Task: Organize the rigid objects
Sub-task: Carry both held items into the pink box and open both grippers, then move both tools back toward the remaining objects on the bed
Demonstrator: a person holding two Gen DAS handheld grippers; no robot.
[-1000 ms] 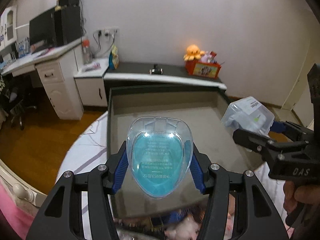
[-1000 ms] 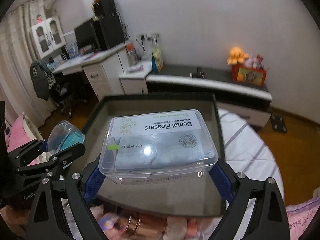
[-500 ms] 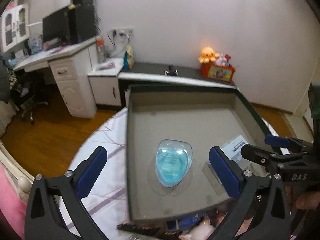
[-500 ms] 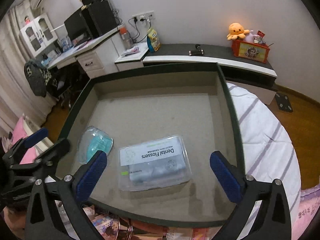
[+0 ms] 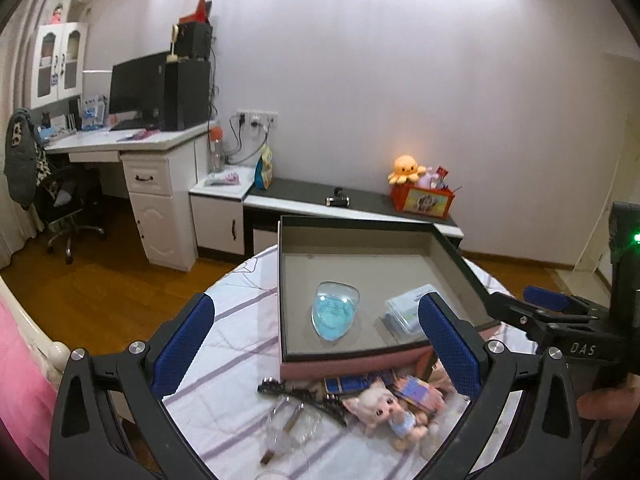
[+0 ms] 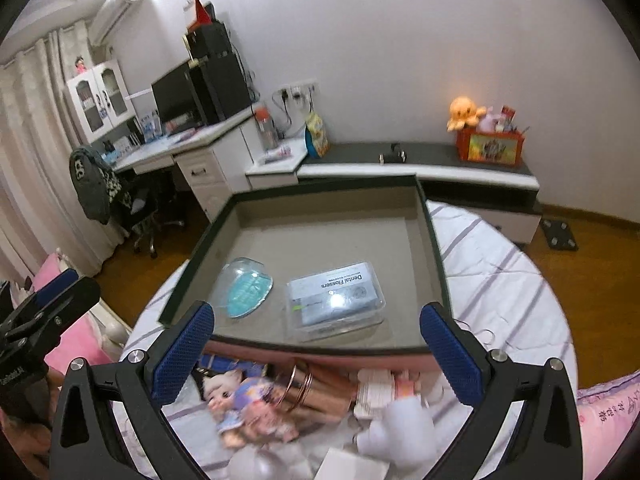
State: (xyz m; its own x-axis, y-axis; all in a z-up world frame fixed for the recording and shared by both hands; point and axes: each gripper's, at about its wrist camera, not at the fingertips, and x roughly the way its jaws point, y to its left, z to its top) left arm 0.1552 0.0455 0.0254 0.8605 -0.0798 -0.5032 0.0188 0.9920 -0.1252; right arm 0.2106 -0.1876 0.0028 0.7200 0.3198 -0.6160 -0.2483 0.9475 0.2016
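Tray [image 6: 432, 240] mid-frame holds blue case [image 6: 245, 293] beside floss box [image 6: 335, 300], left gripper [image 5: 316, 344] spread wide and empty, right gripper [image 6: 316, 344] likewise wide, doll [image 6: 248, 404] at bottom.

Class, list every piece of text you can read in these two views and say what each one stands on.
"Dental Flossers": label of the clear plastic box in the tray.
"DAS": body of the right gripper, seen from the left wrist.
Smaller print on that box label: too small.
Print on the blue heart-shaped case: unreadable.
Lettering on the left gripper body: blurred.
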